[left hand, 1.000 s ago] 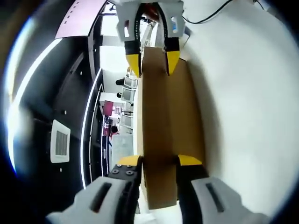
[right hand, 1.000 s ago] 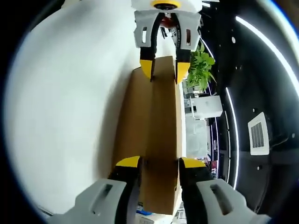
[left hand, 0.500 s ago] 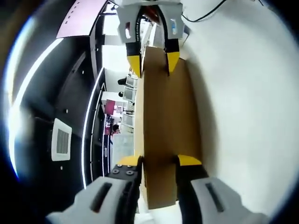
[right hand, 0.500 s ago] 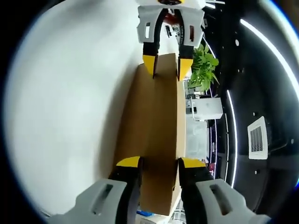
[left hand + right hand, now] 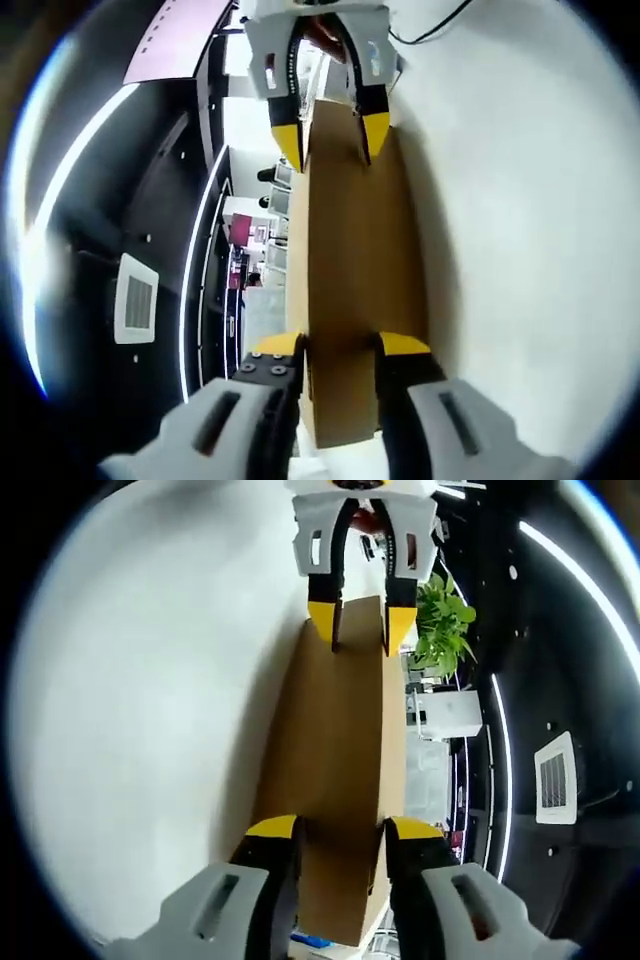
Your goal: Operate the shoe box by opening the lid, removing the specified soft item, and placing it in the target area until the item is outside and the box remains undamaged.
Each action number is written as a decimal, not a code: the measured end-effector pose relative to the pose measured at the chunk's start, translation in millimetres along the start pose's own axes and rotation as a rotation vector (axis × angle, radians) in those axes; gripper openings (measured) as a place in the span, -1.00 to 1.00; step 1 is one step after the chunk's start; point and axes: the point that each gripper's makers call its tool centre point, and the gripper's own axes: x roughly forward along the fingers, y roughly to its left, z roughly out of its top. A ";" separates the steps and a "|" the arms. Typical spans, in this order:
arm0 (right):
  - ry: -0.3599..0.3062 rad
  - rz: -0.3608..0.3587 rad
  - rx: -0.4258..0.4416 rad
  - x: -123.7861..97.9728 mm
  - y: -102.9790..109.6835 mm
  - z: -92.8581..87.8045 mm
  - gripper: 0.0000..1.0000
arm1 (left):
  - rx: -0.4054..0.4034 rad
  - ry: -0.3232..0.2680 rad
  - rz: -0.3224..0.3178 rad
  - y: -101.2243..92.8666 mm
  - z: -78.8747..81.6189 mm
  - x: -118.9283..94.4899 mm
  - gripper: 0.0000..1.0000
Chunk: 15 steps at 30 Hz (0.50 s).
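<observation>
A brown cardboard shoe box (image 5: pixel 350 250) stretches lengthwise between my two grippers, and both views are rolled sideways. In the left gripper view, my left gripper (image 5: pixel 340 345) clasps the near end of the box between its yellow-tipped jaws. My right gripper (image 5: pixel 331 143) holds the far end. In the right gripper view the same box (image 5: pixel 340 730) runs from my right gripper (image 5: pixel 343 829), shut on its near end, to my left gripper (image 5: pixel 361 622) at the far end. The box's inside and any soft item are hidden.
A white table surface (image 5: pixel 520 250) lies along one side of the box (image 5: pixel 150 730). A black cable (image 5: pixel 430 30) crosses its far part. On the other side are a dark ceiling with light strips and a vent (image 5: pixel 553 770), a green plant (image 5: pixel 440 630) and a white cabinet (image 5: pixel 447 710).
Both grippers keep their hold on the box ends. The views have shifted slightly, and the far end of the box sits a little higher in each picture.
</observation>
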 end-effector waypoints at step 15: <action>-0.010 -0.006 0.038 -2.6 5.3 0.6 -0.30 | -0.013 -0.006 0.004 -0.5 3.3 -0.8 -0.45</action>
